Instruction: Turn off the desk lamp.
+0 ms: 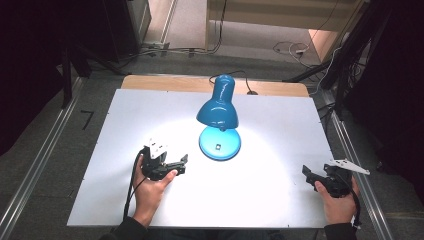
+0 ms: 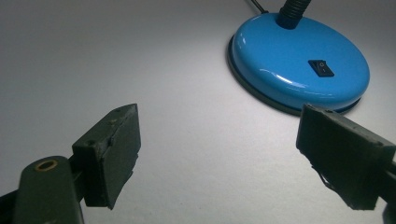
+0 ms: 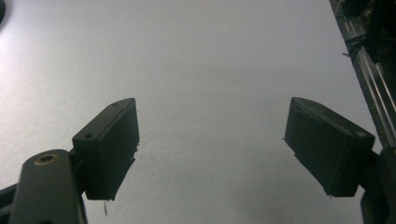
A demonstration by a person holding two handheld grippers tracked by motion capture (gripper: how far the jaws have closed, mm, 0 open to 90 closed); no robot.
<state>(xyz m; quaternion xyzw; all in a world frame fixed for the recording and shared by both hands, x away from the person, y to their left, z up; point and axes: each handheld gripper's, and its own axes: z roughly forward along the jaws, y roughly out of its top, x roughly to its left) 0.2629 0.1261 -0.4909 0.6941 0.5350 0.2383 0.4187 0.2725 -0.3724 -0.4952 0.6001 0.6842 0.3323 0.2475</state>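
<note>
The left gripper [image 1: 184,161] is being held low over the white table [image 1: 280,190], and its jaws are spread wide with nothing being gripped between them. In the left gripper view the same gap [image 2: 218,156] is showing just bare table, so nothing is being pinched there.

The blue lamp [image 1: 219,110] is being lit up from its own shade, and it's sitting ahead of the left jaws and off toward the right-hand jaw. Its round base [image 2: 299,60] is being seen just beyond the tip of that right-hand jaw, near but not touching as far as can be told. A little black switch [image 2: 321,67] is being shown on top of the base, facing up, and the black neck [image 2: 293,9] is rising from the far side of the base.

The right gripper [image 1: 306,172] is being held well apart from the lamp, near the table's right edge. Its jaws are also being kept wide open, and in the right gripper view the space between them [image 3: 211,149] is holding nothing. A metal rail [image 3: 373,88] is being seen past the right-hand jaw, off the table's edge.
</note>
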